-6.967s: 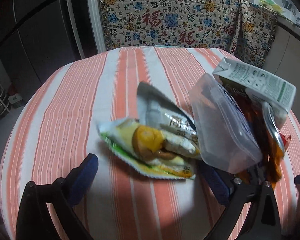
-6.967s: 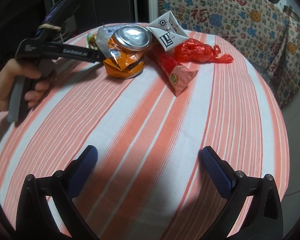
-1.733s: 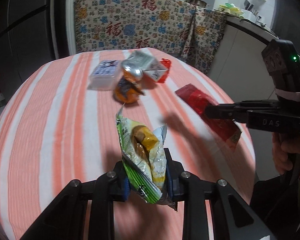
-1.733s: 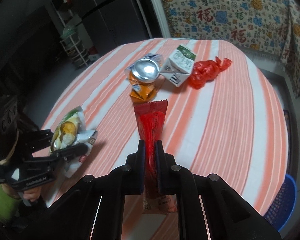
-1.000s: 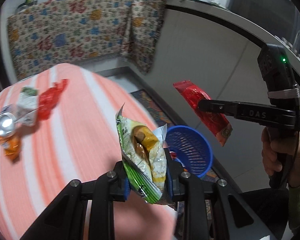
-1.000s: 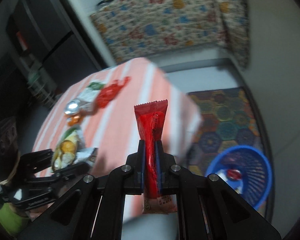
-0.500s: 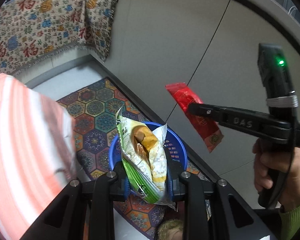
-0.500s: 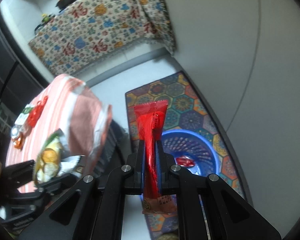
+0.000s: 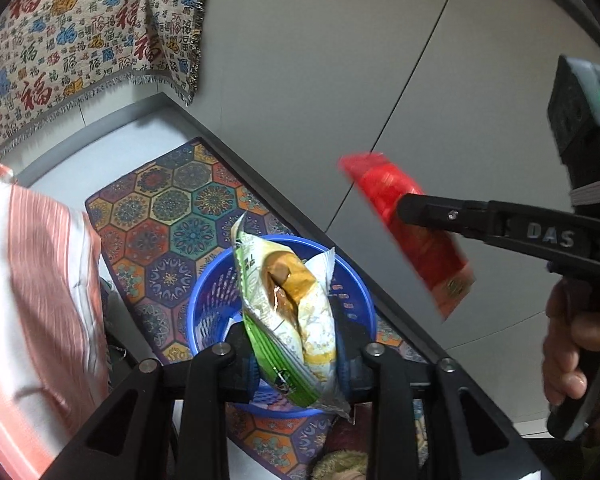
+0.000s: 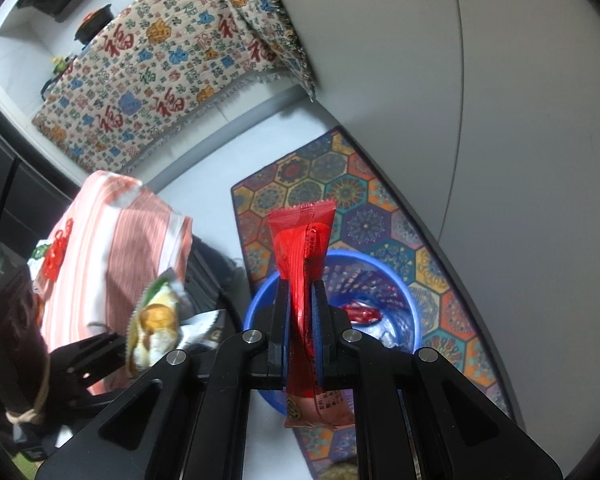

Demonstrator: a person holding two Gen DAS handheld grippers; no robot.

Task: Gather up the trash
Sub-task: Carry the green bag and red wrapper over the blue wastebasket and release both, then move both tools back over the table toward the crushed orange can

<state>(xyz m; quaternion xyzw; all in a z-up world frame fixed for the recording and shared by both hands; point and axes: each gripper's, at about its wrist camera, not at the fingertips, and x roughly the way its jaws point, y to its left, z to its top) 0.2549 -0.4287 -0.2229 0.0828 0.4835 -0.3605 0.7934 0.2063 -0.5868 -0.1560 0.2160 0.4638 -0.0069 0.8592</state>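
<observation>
Left gripper (image 9: pixel 296 364) was clamped on a green snack wrapper (image 9: pixel 288 312); right gripper (image 10: pixel 300 344) was clamped on a red packet (image 10: pixel 302 280); both hung above a blue basket (image 10: pixel 256 304).

"DAS" stands in grey letters on the arm of the right gripper (image 9: pixel 396 206) — the patterned cloth (image 9: pixel 84 44) repeats a red 福 character; wrapper print is too small to read.
</observation>
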